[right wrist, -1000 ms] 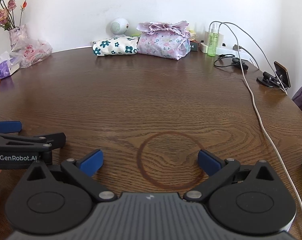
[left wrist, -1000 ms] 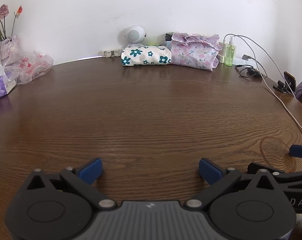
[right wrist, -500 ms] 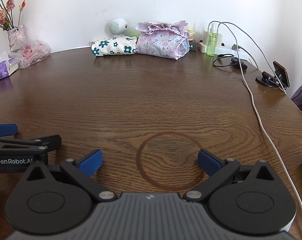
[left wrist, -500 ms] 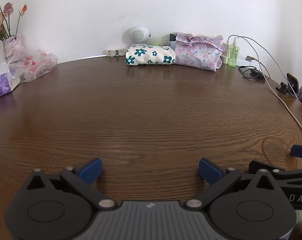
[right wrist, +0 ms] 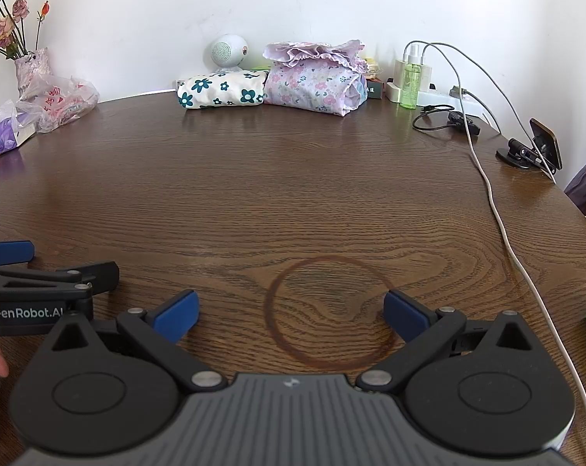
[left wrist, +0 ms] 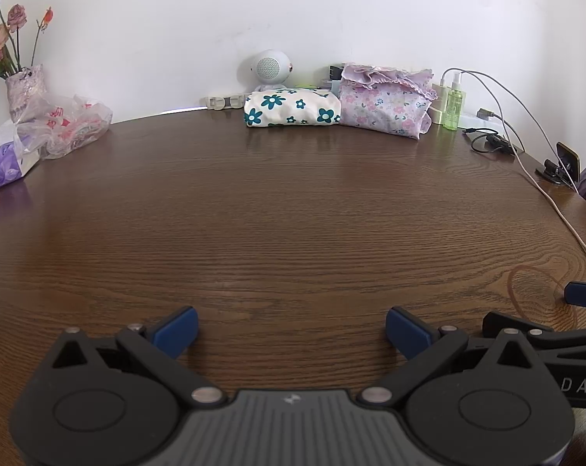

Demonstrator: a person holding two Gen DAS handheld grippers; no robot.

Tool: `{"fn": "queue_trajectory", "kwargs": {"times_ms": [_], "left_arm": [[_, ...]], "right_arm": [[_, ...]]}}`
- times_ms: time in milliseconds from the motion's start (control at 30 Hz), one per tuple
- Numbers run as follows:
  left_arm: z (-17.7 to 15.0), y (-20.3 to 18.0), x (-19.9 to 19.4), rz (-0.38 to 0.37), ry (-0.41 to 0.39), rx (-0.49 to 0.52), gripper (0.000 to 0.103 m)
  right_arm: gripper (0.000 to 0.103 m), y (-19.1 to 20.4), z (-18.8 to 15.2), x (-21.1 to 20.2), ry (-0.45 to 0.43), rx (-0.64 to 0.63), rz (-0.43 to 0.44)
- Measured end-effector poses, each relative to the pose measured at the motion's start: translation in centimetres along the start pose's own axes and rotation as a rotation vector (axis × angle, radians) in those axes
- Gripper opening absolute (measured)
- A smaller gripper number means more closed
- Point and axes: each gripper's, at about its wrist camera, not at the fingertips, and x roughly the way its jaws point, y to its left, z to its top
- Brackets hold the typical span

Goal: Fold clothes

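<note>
Two folded garments lie side by side at the table's far edge: a white one with teal flowers (left wrist: 292, 108) (right wrist: 221, 89) and a pink floral one with a frilled edge (left wrist: 384, 105) (right wrist: 312, 77). My left gripper (left wrist: 291, 330) is open, low over bare wood near the front edge, holding nothing. My right gripper (right wrist: 291, 312) is open too, over a dark ring stain (right wrist: 328, 312), nothing between its fingers. Each gripper shows at the side of the other's view.
The brown wooden table (left wrist: 293, 213) carries a white speaker (left wrist: 267, 68), a vase of flowers (left wrist: 23, 91), a plastic bag (left wrist: 73, 124), a tissue pack (left wrist: 4, 165), a green bottle (right wrist: 409, 77), a white cable (right wrist: 498, 209) and a phone on a stand (right wrist: 541, 145).
Both grippers stay open and low. The left view has turned slightly left, so the folded garments sit a little further right in it.
</note>
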Motion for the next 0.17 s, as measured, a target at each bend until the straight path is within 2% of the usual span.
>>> {"fn": "queue_trajectory", "kwargs": {"times_ms": [167], "left_arm": [[0.02,-0.04,-0.01,-0.001,0.0,0.0,0.103]], "right_arm": [[0.102,0.0,0.03,-0.02,-0.001,0.0,0.0]]}}
